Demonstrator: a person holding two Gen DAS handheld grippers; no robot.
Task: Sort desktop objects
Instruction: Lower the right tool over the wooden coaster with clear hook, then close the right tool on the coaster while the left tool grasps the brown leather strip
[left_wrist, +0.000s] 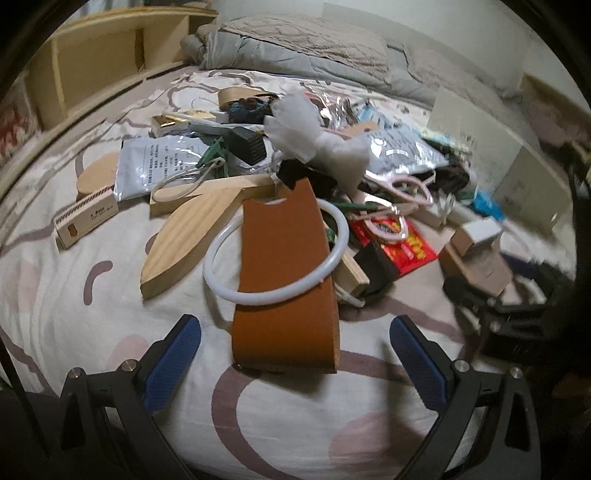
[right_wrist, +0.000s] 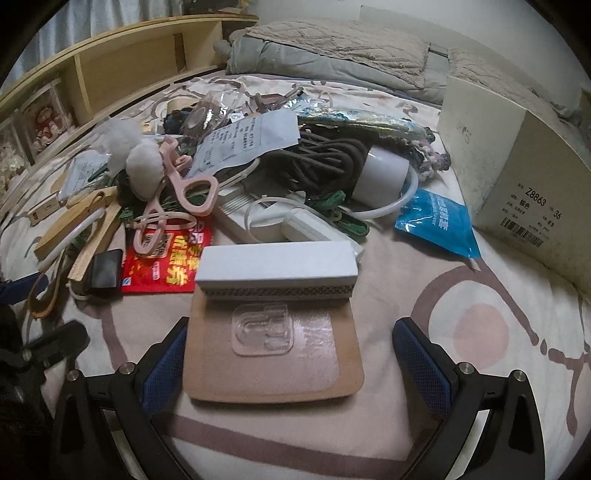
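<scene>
In the left wrist view the left gripper (left_wrist: 295, 358) is spread wide and empty just before the brown leather strap (left_wrist: 286, 280), which lies on the bed (left_wrist: 74, 302) through a white ring (left_wrist: 277, 254), while in the right wrist view the right gripper (right_wrist: 295, 365), likewise released, flanks a tan hook card (right_wrist: 273, 354) under a white box (right_wrist: 277, 266).

Both grippers: black frames, blue textured pads (left_wrist: 173, 365), silver screws (right_wrist: 463, 368).

Orange-brown leather strap (left_wrist: 286, 280); white ring (left_wrist: 277, 258); red packet (right_wrist: 162, 258) with yellow lettering; blue pouch (right_wrist: 439, 225); pink scissors (right_wrist: 192, 184); cream sheet (left_wrist: 74, 314) with mauve curves.
</scene>
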